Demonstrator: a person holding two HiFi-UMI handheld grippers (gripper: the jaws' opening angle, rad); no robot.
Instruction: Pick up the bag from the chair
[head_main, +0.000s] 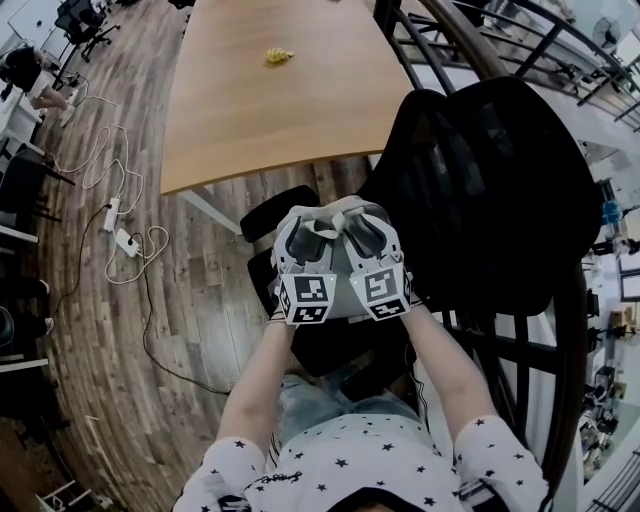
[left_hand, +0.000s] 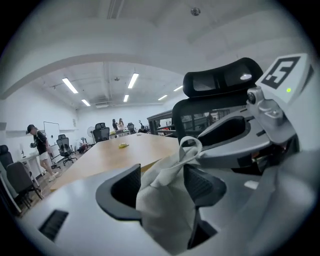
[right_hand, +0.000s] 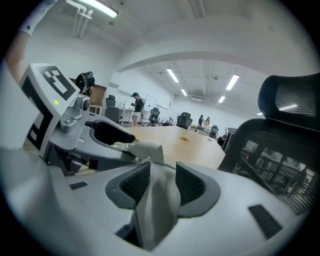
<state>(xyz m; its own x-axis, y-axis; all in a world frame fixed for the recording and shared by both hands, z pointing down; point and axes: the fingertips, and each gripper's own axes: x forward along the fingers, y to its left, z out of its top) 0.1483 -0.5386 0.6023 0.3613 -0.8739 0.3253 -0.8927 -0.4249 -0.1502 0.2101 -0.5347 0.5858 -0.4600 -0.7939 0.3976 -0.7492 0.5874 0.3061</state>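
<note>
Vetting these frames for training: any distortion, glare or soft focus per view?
Head view: heavy fisheye, the long light-wood table bows at its edges; evenly lit, sharp. Left gripper view: dark round vignette, ceiling strip lights blown out, white cloth bag and close grey fingers soft. Right gripper view: same vignette, bright glare streak on the black mesh office chair, bag again soft.

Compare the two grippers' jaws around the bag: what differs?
The left gripper has its jaws wider apart than the right gripper. The left straddles the bag at its bunched, looped top; the right, at a flatter fold filling its gap. Both have bag cloth between their jaws.
</note>
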